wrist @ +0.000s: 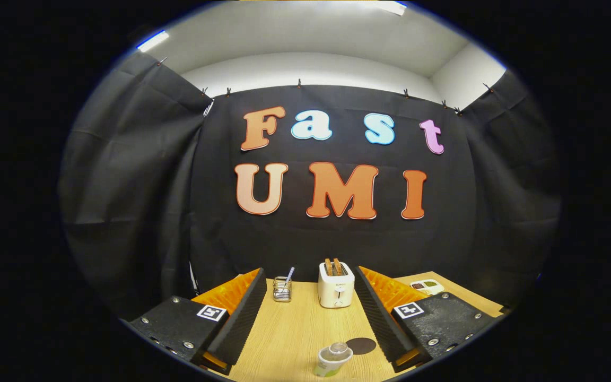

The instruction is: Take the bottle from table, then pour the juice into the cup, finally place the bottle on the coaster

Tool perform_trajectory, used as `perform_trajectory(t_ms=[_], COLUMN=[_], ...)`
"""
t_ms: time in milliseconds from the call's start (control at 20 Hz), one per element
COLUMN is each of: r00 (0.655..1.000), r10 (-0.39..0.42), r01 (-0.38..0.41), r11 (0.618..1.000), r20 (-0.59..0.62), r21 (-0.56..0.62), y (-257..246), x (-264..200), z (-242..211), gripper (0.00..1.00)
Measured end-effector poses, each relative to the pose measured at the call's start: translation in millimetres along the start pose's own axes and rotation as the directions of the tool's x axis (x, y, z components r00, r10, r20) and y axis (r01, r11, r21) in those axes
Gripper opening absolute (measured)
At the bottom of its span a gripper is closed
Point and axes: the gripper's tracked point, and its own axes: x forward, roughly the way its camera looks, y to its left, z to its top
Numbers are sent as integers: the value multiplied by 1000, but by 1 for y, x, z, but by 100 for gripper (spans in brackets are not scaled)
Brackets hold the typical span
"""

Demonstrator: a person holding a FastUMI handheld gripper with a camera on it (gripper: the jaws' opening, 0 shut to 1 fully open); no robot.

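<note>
The gripper [308, 323] is standing wide open and empty. The small clear plastic bottle with a green label [333, 359] is sitting on the light wooden desk [295, 329] between the fingers, beside the dark round coaster [361, 346]. It is likely light, smooth and squeezable; gripping mid-body is advised.

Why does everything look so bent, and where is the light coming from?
Gripper view: a fisheye lens bows the table edge and walls; ceiling lamps light the room from above, leaving the cloth dark. The toaster and the bottle between the open gripper fingers look sharp, without glare.
</note>
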Motion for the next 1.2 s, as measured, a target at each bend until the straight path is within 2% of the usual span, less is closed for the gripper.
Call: perform_trajectory(t_ms=[700,1200], r00=[999,987], r10=[-32,-59], r01=[34,70], r11=[999,995], r20=[-32,-153], r21=[41,68], y=[-14,-31], x=[-11,-3], z=[-21,-100], gripper=[99,99])
